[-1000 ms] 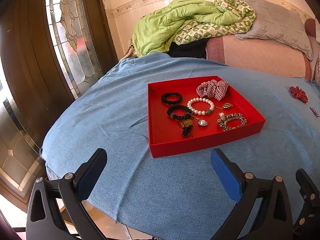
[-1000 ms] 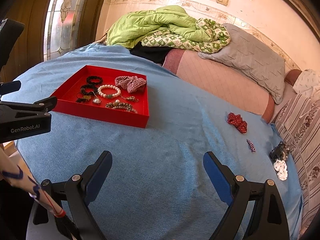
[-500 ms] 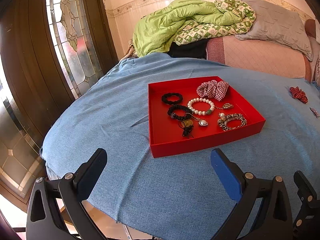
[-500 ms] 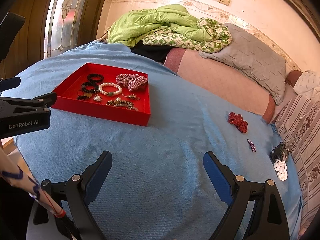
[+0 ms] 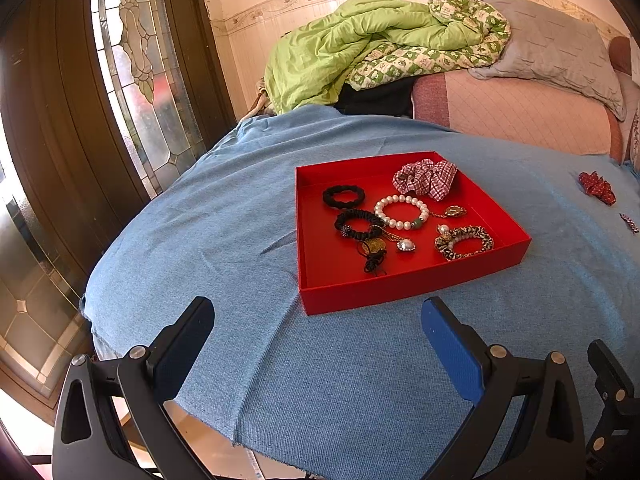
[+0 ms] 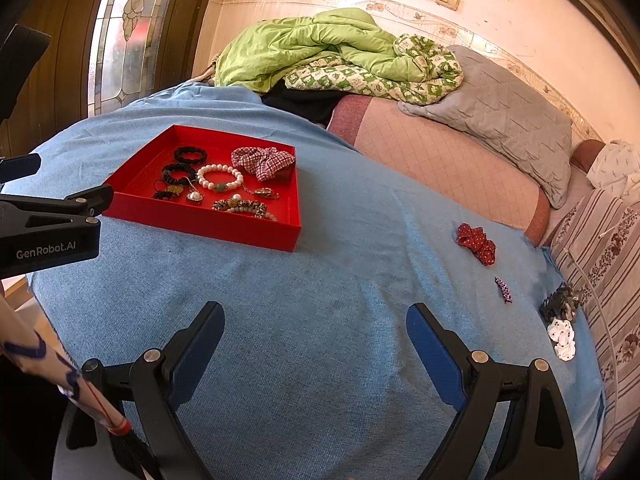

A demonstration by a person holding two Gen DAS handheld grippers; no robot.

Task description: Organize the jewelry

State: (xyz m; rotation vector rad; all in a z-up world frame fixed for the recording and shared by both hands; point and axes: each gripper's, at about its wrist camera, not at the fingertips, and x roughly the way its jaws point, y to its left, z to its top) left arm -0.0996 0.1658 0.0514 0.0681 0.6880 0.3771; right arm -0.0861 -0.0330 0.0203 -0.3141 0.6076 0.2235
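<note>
A red tray (image 5: pixel 404 292) (image 6: pixel 224 224) sits on the blue cloth. It holds a checked scrunchie (image 5: pixel 426 178), a pearl bracelet (image 5: pixel 402 212), black hair ties (image 5: pixel 344 197), a leopard bracelet (image 5: pixel 464 242) and pendants. On the cloth to the right lie a red scrunchie (image 6: pixel 477 243) (image 5: pixel 596 187), a small hair clip (image 6: pixel 503 289), a dark claw clip (image 6: pixel 560 303) and a white scrunchie (image 6: pixel 562 338). My left gripper (image 5: pixel 318 334) is open and empty, in front of the tray. My right gripper (image 6: pixel 316 338) is open and empty over bare cloth.
The blue cloth (image 6: pixel 340 320) ends at a frayed front edge (image 5: pixel 240 444). A stained-glass door (image 5: pixel 136 60) stands at the left. A green quilt (image 6: pixel 320 52), a grey pillow (image 6: pixel 500 112) and a pink bedspread (image 6: pixel 440 160) lie behind. The left gripper's body (image 6: pixel 48 236) shows at the right view's left edge.
The right wrist view has shifted slightly, so the tray sits a little higher and farther in it. The left gripper has hardly moved. Both stay open.
</note>
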